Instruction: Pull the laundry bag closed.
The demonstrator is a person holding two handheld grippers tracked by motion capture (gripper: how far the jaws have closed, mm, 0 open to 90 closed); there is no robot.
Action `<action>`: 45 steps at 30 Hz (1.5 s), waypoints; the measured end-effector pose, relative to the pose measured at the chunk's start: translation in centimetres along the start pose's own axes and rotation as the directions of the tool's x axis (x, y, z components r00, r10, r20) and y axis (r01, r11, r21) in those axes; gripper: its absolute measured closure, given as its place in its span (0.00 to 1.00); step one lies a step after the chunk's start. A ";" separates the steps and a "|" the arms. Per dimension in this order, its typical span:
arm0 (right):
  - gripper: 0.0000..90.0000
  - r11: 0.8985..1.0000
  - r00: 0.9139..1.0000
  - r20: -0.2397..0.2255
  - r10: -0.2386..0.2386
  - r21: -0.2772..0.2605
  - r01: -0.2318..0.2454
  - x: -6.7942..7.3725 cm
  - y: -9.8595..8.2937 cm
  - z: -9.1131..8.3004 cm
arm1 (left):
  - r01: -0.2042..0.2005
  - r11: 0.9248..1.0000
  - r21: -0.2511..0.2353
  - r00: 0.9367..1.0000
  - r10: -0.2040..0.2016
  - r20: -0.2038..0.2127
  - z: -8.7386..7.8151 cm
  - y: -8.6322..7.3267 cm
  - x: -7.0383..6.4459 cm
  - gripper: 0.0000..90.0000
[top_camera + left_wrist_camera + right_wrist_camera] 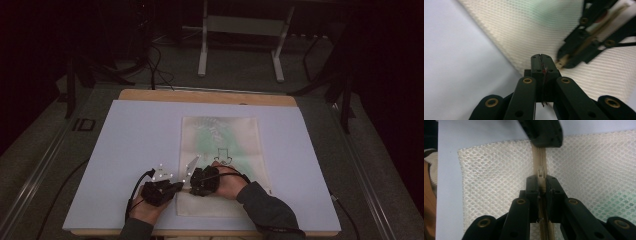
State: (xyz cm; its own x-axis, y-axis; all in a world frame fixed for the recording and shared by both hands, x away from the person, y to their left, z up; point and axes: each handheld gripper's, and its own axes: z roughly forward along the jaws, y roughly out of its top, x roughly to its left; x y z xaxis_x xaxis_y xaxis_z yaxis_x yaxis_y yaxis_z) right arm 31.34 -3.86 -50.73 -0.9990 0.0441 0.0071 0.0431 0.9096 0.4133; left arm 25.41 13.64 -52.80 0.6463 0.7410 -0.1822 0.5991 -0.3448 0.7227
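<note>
A cream mesh bag (220, 140) with something green inside lies flat on the white board (140, 130). Both grippers meet at the bag's near left side. My left gripper (541, 58) is shut, its tip pinching the mesh bag's edge (524, 25); in the right gripper view the left gripper (541, 135) covers the far end of the beige zipper (540, 157). My right gripper (541, 182) is shut on the zipper pull (540, 173), with mesh (494, 177) on both sides. The high view has the left gripper (179, 187) and the right gripper (192, 186) almost touching.
The board rests on a wooden tabletop (207, 96). A white metal stand (240, 45) and cables (155, 65) are on the floor beyond the table. Bare board lies to the left and right of the bag. A hand (429, 195) shows at the edge of the right gripper view.
</note>
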 end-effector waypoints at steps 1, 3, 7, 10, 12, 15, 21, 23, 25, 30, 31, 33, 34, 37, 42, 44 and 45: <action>0.91 1.000 1.000 0.000 0.000 0.000 0.000 0.0 0.0 0.0 | -0.003 1.000 -0.009 1.000 0.003 0.020 -0.1 -0.1 -0.1 0.98; 0.91 1.000 1.000 0.001 0.000 0.000 0.000 0.0 0.0 0.0 | -0.010 1.000 0.002 1.000 0.010 0.011 0.1 -0.1 -0.2 0.98; 0.91 1.000 1.000 0.000 -0.003 0.000 0.003 0.0 0.0 0.0 | -0.016 1.000 0.013 1.000 0.016 0.008 0.4 0.0 -0.1 0.98; 0.91 1.000 1.000 -0.001 -0.006 0.002 0.006 0.0 0.0 0.0 | -0.017 0.999 0.030 1.000 0.017 0.006 0.8 -0.1 -0.2 0.98; 0.91 1.000 1.000 0.001 -0.012 0.011 0.012 0.1 0.1 0.0 | -0.010 0.999 0.038 1.000 0.010 -0.002 0.9 -0.1 -0.2 0.99; 0.91 1.000 1.000 0.001 -0.022 0.022 0.021 0.1 0.3 0.0 | -0.026 0.999 0.043 1.000 0.026 -0.016 1.0 -0.1 -0.4 0.99; 0.91 0.998 0.999 0.004 -0.042 0.039 0.042 0.1 0.4 -0.1 | -0.037 0.998 0.050 0.999 0.038 -0.025 1.1 0.0 -0.5 0.99; 0.91 0.998 0.999 0.007 -0.044 0.046 0.043 0.2 0.4 -0.2 | -0.039 0.998 0.051 0.999 0.041 -0.027 1.1 0.0 -0.6 0.99; 0.91 0.998 0.999 0.008 -0.045 0.050 0.045 0.2 0.4 -0.3 | -0.042 0.998 0.052 0.999 0.044 -0.025 1.1 0.0 -0.5 0.99; 0.91 0.996 0.998 0.013 -0.057 0.062 0.057 0.3 0.3 -0.4 | -0.041 0.998 0.051 0.999 0.042 -0.025 1.1 0.0 -0.5 0.99; 0.91 0.996 0.998 0.013 -0.057 0.062 0.057 0.3 0.3 -0.4 | -0.040 0.998 0.051 0.999 0.041 -0.023 1.1 0.0 -0.5 0.99; 0.91 0.995 0.998 0.014 -0.061 0.074 0.059 0.4 0.2 -0.6 | -0.040 0.998 0.049 0.999 0.041 -0.023 1.1 0.0 -0.5 0.99; 0.91 0.995 0.998 0.015 -0.062 0.075 0.061 0.4 0.1 -0.6 | -0.039 0.998 0.048 0.999 0.040 -0.022 1.1 0.0 -0.5 0.99; 0.91 0.995 0.998 0.015 -0.064 0.079 0.063 0.4 0.0 -0.7 | -0.040 0.998 0.049 0.999 0.041 -0.022 1.1 0.0 -0.5 0.99; 0.91 0.994 0.997 0.014 -0.071 0.083 0.069 0.4 0.0 -0.7 | -0.040 0.998 0.049 0.999 0.041 -0.021 1.1 0.0 -0.5 0.99; 0.91 0.994 0.997 0.014 -0.074 0.085 0.073 0.5 0.0 -0.7 | -0.041 0.998 0.049 0.999 0.042 -0.020 1.1 0.0 -0.5 0.99; 0.91 0.993 0.997 0.014 -0.071 0.093 0.069 0.5 0.0 -0.7 | -0.039 0.998 0.047 0.999 0.040 -0.020 1.1 0.0 -0.5 0.99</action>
State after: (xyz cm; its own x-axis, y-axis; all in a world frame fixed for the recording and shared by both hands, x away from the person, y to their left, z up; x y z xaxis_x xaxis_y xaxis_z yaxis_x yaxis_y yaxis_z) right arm 30.81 -4.12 -50.03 -0.9993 -0.0143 -0.0351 -0.0250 0.9448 0.3268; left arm 25.57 12.66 -53.45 0.6599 0.7382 -0.1401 0.5953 -0.3999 0.6969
